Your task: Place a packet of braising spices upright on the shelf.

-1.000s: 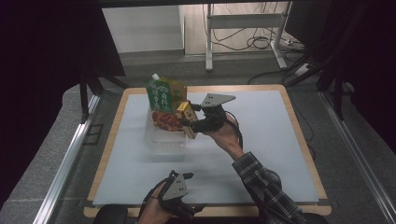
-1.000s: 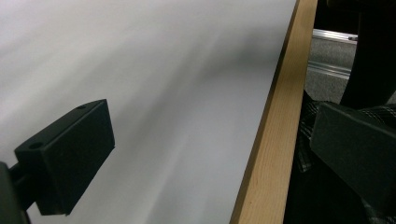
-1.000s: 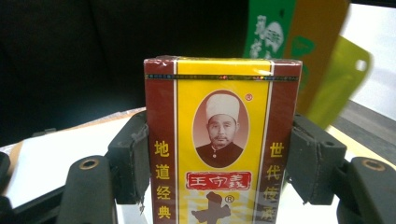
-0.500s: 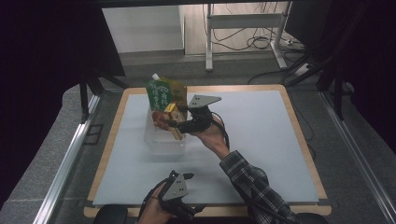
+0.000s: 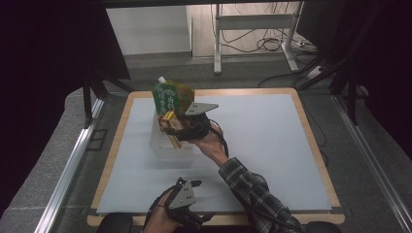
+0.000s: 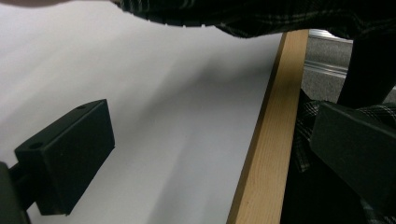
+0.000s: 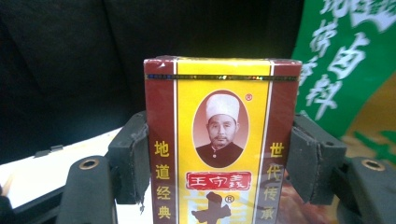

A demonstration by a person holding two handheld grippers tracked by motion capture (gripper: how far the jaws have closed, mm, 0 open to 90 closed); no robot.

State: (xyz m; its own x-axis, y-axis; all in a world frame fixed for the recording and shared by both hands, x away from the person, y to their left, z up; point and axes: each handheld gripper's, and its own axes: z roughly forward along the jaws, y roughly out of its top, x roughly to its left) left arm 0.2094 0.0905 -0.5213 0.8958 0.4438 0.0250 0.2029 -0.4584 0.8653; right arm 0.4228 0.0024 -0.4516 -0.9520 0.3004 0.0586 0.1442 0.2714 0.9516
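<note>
My right gripper (image 5: 171, 127) is shut on a small yellow and dark red box (image 7: 219, 154) with Chinese print; its pads (image 7: 131, 161) press both sides of the box. It holds the box (image 5: 172, 125) over a clear plastic container (image 5: 167, 148) at the table's far left. Just behind stands a green pouch (image 5: 170, 97) with a white spout, its green print (image 7: 345, 56) close on the right in the right gripper view. My left gripper (image 5: 194, 187) rests near the table's front edge, jaws open over the bare white surface (image 6: 177, 116).
The white table top (image 5: 262, 141) has a wooden rim (image 6: 266, 154). A plaid sleeve (image 5: 252, 191) crosses from the front toward the container. A metal stand and cables (image 5: 262, 34) lie on the floor beyond the table.
The right gripper has carried the box leftward and a little lower, from beside the pouch to above the clear container. The left gripper has stayed in place.
</note>
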